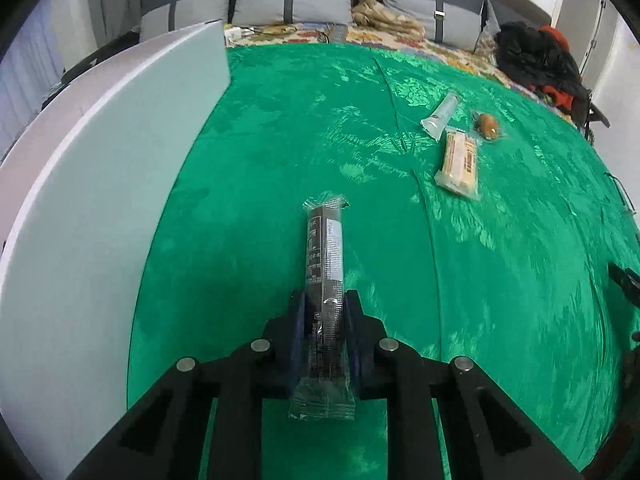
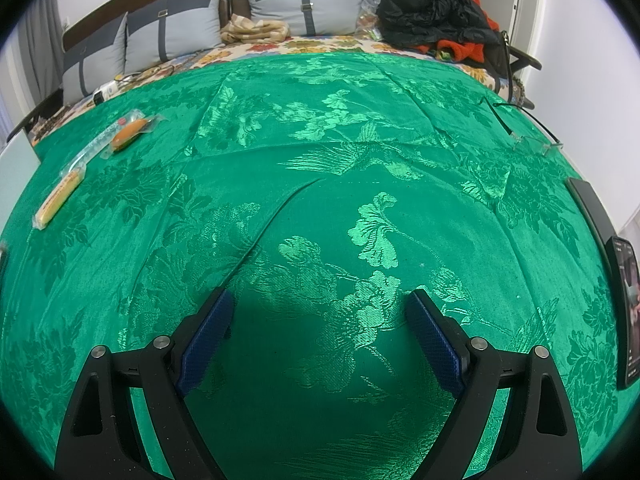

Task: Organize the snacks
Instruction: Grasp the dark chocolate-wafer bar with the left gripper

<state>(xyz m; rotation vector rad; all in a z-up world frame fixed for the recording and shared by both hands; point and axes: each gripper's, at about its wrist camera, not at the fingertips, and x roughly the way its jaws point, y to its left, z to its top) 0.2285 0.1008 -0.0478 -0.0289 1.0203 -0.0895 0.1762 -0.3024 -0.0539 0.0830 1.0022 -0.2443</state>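
Left wrist view, left to right: a white box [image 1: 100, 184] stands along the left edge of the green cloth [image 1: 260, 140], its wall upright and its inside hidden from here. Next, at centre, the left gripper [image 1: 324, 304] is clamped on a dark bar [image 1: 325, 264] in a clear wrapper; the blue pads squeeze the bar near its lower half, with the far end sticking out ahead over the cloth. Whether that end rests on the cloth or hangs clear is hard to tell. Further right lie three loose snacks close together: a pale tube [image 1: 442, 114], a yellow bar [image 1: 459, 164] and a small brown sweet [image 1: 488, 125].

Right wrist view: the right gripper [image 2: 320, 336] hangs over bare cloth with its tongs wide apart and nothing between them.

The step in hand looks like carrying the dark bar to the box. To do it well, keep the squeeze steady so the slick wrapper does not slide, lift the far end clear before swinging left, and pass over the wall rather than nudging it. Release only once the bar is inside.
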